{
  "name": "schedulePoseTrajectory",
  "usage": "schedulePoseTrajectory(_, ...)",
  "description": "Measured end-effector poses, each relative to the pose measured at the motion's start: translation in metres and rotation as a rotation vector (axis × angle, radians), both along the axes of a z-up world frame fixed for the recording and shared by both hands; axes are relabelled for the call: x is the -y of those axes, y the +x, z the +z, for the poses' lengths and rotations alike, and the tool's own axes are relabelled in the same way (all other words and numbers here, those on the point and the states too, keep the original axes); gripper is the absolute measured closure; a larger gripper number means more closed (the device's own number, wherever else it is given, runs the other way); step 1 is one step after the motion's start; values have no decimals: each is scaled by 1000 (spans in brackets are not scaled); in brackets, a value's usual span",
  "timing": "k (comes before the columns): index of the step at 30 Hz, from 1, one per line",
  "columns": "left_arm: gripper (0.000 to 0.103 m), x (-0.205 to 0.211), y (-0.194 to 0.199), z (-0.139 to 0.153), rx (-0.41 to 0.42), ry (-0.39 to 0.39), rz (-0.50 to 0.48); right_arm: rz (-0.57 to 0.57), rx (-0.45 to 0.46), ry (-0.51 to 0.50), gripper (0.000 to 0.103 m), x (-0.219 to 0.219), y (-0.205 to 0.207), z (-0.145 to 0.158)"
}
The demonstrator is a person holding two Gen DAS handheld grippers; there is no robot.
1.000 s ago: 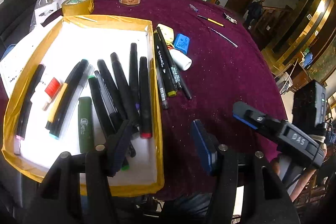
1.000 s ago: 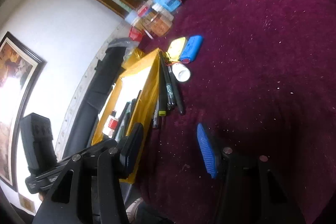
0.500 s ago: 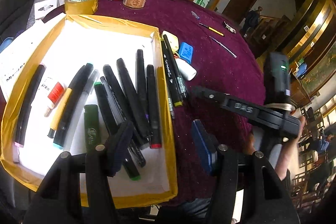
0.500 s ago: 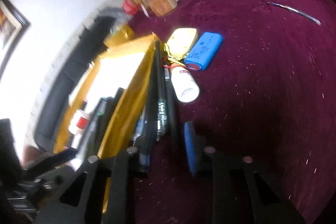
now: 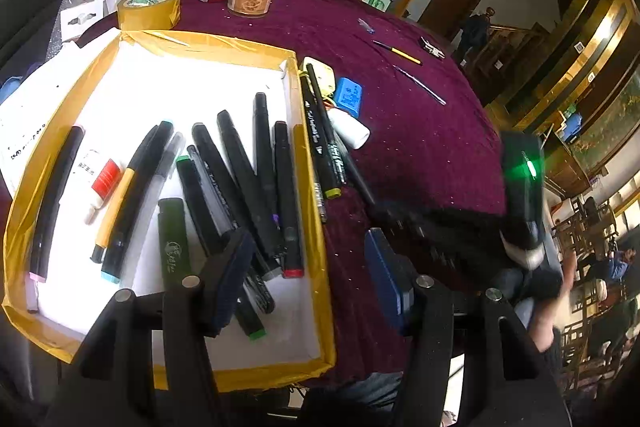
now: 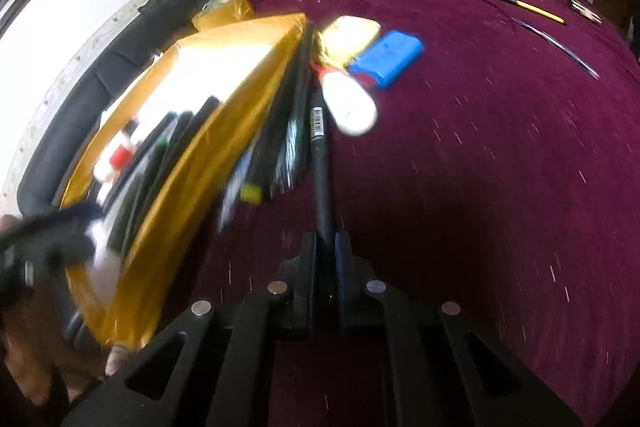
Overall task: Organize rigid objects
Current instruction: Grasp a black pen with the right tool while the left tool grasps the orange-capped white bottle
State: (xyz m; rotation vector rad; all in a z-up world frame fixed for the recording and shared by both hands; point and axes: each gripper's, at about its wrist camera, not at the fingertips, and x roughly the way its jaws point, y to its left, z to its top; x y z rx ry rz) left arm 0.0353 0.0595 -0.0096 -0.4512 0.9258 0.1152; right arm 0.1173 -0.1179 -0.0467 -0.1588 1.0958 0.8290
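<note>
The right gripper [image 6: 325, 247] has its fingers clamped on the near end of a long black marker pen [image 6: 320, 163], whose long axis runs straight away from the fingers along the purple-clothed desk [image 6: 480, 167]. It lies just outside the right wall of the gold-edged white cardboard tray [image 6: 192, 155], so I'd guess the carry goes left over that rim. The left gripper [image 5: 308, 267] hangs open and empty over the tray's near end.

No legible text on anything
</note>
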Motion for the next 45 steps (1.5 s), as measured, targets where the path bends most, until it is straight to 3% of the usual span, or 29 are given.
schedulePoseTrajectory(5, 46, 12, 8, 0, -21, -8, -31, -81, -14, 23, 95, 61, -24, 1)
schedulePoseTrajectory(11, 46, 27, 30, 1, -50, -2, -62, -228, -28, 80, 94, 112, -19, 1)
schedulePoseTrajectory(13, 46, 30, 40, 2, -61, -9, -66, -249, -43, 111, 90, 113, -14, 3)
schedulePoseTrajectory(17, 46, 31, 62, 4, -81, -20, -79, -239, -21, 163, 66, 104, -4, 8)
schedulePoseTrajectory(21, 46, 26, 100, -2, -144, -80, -45, -245, 12, 132, 67, 89, 1, 4)
schedulePoseTrajectory(23, 46, 26, 122, -2, -166, -57, -9, -246, 34, 124, 70, 86, 0, 2)
schedulePoseTrajectory(26, 47, 31, 163, -11, -222, -8, 1, -283, 84, 92, 87, 86, -4, -1)
schedulePoseTrajectory(29, 49, 33, 200, -35, -340, -7, 3, -288, 72, 110, 89, 90, -2, -1)
schedulePoseTrajectory(32, 53, 35, 218, -54, -412, 56, 30, -292, 66, 117, 89, 91, -1, -1)
schedulePoseTrajectory(37, 62, 38, 215, -59, -417, 69, 53, -288, 90, 98, 89, 86, -4, 0)
schedulePoseTrajectory(39, 73, 43, 205, -59, -426, 84, 40, -289, 88, 100, 89, 86, -5, 0)
schedulePoseTrajectory(45, 75, 71, 147, -58, -411, 59, -122, -297, 68, 125, 89, 91, -4, -2)
